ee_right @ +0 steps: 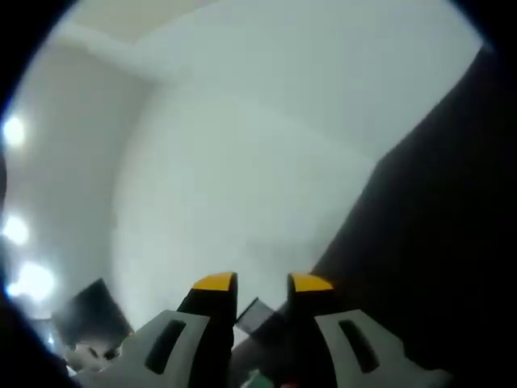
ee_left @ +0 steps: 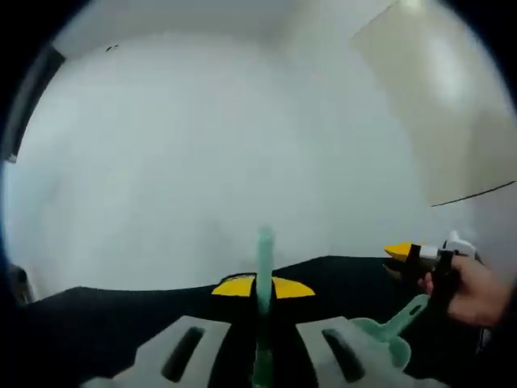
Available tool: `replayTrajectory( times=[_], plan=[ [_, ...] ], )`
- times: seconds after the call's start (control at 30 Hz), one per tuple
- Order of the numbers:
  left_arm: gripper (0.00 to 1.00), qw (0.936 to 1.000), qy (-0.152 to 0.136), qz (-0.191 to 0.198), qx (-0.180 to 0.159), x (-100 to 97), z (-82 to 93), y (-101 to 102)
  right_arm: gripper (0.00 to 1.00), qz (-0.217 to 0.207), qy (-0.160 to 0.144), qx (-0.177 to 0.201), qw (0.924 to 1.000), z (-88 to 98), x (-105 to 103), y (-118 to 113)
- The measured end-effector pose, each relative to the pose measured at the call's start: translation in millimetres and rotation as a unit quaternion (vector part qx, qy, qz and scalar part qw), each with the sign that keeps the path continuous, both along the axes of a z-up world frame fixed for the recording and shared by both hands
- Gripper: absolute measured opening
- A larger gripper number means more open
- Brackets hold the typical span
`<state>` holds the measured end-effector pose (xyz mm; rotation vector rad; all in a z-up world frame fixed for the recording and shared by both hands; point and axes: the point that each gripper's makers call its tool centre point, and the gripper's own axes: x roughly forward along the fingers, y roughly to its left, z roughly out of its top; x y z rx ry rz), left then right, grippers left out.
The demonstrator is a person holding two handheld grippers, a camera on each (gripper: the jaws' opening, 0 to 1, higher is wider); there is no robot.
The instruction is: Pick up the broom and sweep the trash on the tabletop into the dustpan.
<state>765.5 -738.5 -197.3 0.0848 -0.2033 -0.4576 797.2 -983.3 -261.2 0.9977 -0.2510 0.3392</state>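
In the left gripper view my left gripper is shut on the thin green broom handle, which stands up between the yellow-tipped jaws. A mint-green dustpan handle lies on the black tabletop just right of those jaws. Farther right, a hand holds my right gripper above that handle, yellow tip pointing left. In the right gripper view my right gripper has its jaws apart with pale wall showing between the tips. A small green sliver sits low between them. The broom head and the trash are hidden.
A white wall stands behind the table. The black tabletop runs up the right side of the right gripper view. A dark box-like object sits at the lower left there, with bright lights beside it.
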Motion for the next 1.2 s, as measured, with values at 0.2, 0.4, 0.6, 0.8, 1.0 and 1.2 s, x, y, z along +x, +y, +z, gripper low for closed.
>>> replayTrajectory(
  times=[0.2, 0.4, 0.6, 0.8, 1.0, 1.2],
  plan=[
    [0.04, 0.9967, -0.040, -0.019, -0.067, -7.7, 44.4, 32.2, 0.26, 0.003, -0.002, 0.002, 1.0000, 1.2, -1.7, 2.3],
    [0.04, 0.9950, -0.049, 0.028, -0.083, -13.2, 69.3, 105.5, 0.26, 0.003, -0.005, 0.006, 1.0000, 2.2, -1.2, 1.6],
    [0.04, 0.9944, 0.018, 0.074, -0.073, -17.3, 28.5, 159.9, 0.26, 0.002, -0.007, 0.009, 0.9999, 3.0, -1.9, 1.4],
    [0.04, 0.9897, 0.067, 0.085, -0.094, -22.2, -10.8, 177.5, 0.26, 0.002, -0.007, 0.008, 0.9999, 2.8, -0.7, 1.4],
    [0.04, 0.9968, 0.016, 0.050, -0.060, -25.2, -1.5, 107.1, 0.26, 0.000, -0.005, 0.007, 1.0000, 2.0, 0.3, 0.1],
    [0.04, 0.9994, -0.002, 0.023, -0.024, -6.0, -4.2, 39.0, 0.26, -0.001, -0.005, 0.009, 0.9999, 0.9, 1.1, -2.4]
  ],
)
